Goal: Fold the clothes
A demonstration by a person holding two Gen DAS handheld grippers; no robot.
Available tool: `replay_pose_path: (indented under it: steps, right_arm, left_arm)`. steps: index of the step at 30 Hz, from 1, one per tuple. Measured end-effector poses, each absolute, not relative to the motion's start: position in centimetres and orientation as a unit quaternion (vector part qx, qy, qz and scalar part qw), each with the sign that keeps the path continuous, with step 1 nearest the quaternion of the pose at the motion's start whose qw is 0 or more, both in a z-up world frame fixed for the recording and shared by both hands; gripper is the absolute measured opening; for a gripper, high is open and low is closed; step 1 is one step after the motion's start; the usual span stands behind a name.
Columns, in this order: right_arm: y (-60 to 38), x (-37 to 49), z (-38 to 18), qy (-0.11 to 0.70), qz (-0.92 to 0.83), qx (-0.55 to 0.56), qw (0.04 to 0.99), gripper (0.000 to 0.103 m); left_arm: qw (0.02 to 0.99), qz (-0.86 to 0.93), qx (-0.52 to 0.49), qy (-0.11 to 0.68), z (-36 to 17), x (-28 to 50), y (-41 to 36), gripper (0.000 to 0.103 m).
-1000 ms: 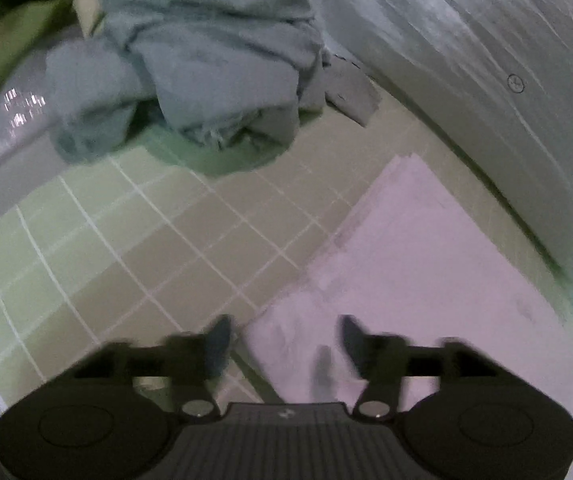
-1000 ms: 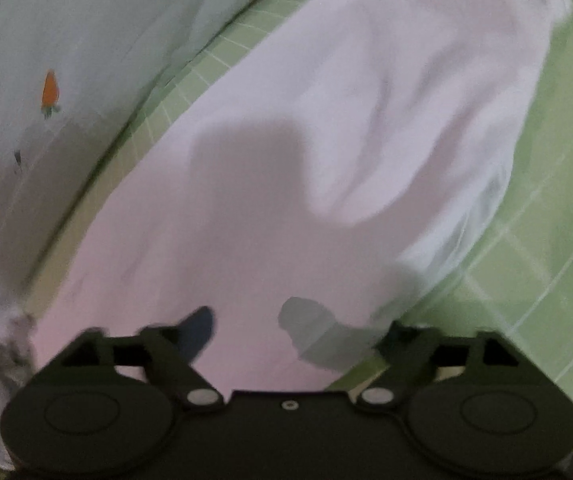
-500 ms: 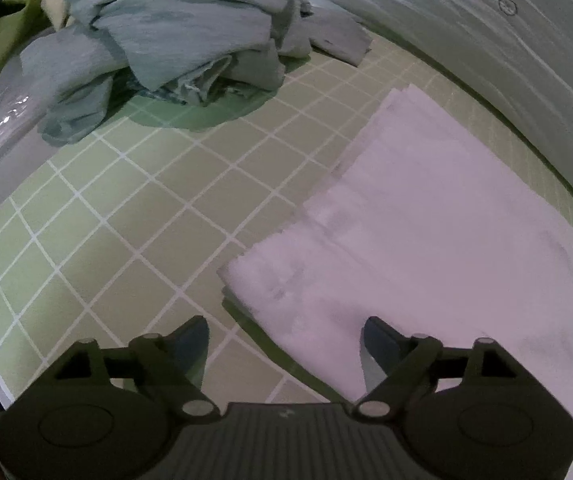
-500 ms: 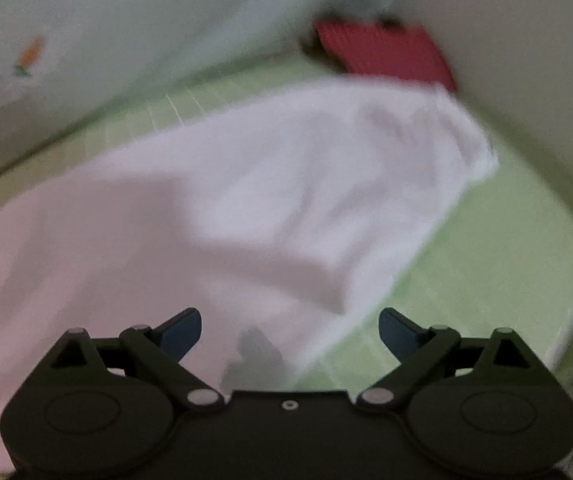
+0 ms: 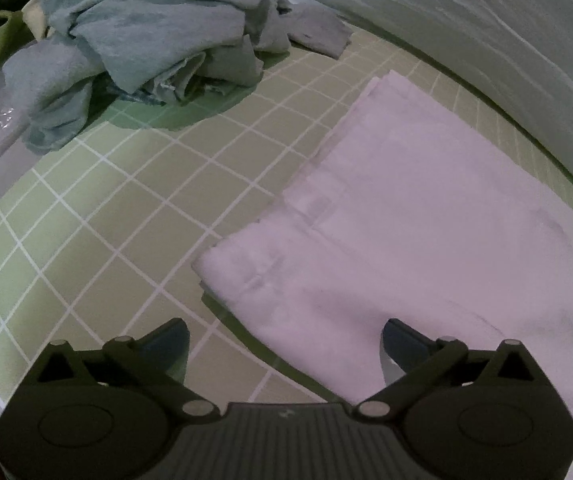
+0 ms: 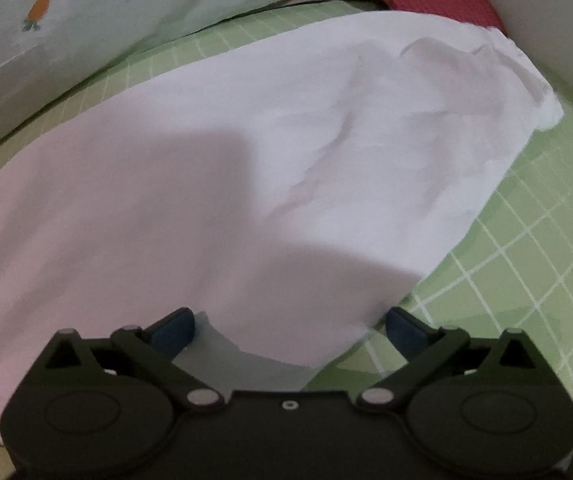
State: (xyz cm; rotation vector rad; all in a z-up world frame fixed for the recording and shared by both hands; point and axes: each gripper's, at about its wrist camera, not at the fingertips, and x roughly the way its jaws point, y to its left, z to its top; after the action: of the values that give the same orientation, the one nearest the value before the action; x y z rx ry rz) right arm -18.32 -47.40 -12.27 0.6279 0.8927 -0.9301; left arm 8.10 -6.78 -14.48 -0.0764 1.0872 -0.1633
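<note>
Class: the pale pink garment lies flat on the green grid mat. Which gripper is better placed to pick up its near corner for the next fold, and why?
Probably the left gripper: the pink garment's layered corner lies just ahead of its opening jaws. The right gripper, also opening, faces only a plain edge.

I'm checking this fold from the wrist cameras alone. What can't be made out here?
- Pale pink garment: left wrist view, its right part runs off the edge; type unclear.
- Same garment: right wrist view, its near edge is hidden by the right tongs.
- Crumpled blue-grey clothes: left wrist view, the top edge cuts them off; count unclear.
</note>
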Motion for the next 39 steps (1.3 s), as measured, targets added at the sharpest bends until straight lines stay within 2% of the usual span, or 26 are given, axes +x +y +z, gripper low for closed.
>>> replay_pose_path:
  steps: [1,2,3,4,5,7,13,20,26,29,36,39]
  right_arm:
    - [-47.4,-18.5,-12.1,0.407,-0.427,0.297,0.751,0.103]
    - [-47.5,-18.7,-12.0,0.406,-0.428,0.306,0.748,0.103]
    - [-47.6,-19.0,-12.0,0.403,-0.427,0.316,0.745,0.103]
    - [-47.8,-19.4,-11.9,0.4,-0.427,0.326,0.743,0.103]
    - [-47.9,-19.8,-11.9,0.397,-0.426,0.336,0.74,0.103]
    - [-47.2,-20.8,-11.7,0.391,-0.43,0.342,0.738,0.103]
    - [-48.2,-23.7,-10.4,0.368,-0.447,0.341,0.741,0.102]
    - [-49.4,-26.9,-10.0,0.355,-0.45,0.344,0.744,0.102]
    - [-50.5,-28.8,-10.5,0.361,-0.445,0.344,0.744,0.102]
    - [-51.1,-29.4,-10.8,0.373,-0.441,0.341,0.742,0.102]
    - [-52.0,-30.6,-11.4,0.387,-0.43,0.343,0.74,0.102]
    - [-52.6,-30.6,-11.4,0.383,-0.428,0.348,0.741,0.102]
  left_arm:
    - [0.856,-0.07,-0.037,0.511,-14.3,8.0,-6.7,0.084]
    - [0.86,-0.063,-0.033,0.505,-14.1,8.0,-6.8,0.061]
    - [0.863,-0.061,-0.027,0.501,-13.9,8.0,-6.8,0.046]
    - [0.863,-0.058,-0.022,0.501,-13.7,8.2,-6.8,0.025]
    - [0.862,-0.056,-0.027,0.504,-13.6,8.6,-6.7,0.017]
    - [0.858,-0.061,-0.06,0.506,-13.2,9.3,-6.0,0.011]
    - [0.884,-0.115,-0.071,0.447,-8.9,8.4,-8.4,0.008]
    - [0.882,-0.276,0.008,0.381,-4.1,1.8,-19.0,0.008]
    - [0.798,-0.395,0.108,0.442,-8.2,-5.9,-27.5,0.008]
    - [0.789,-0.39,0.182,0.439,-11.1,-8.8,-29.1,0.009]
    - [0.787,-0.369,0.109,0.481,-10.2,-6.9,-28.1,0.016]
    - [0.785,-0.37,0.077,0.49,-9.0,-6.8,-27.6,0.029]
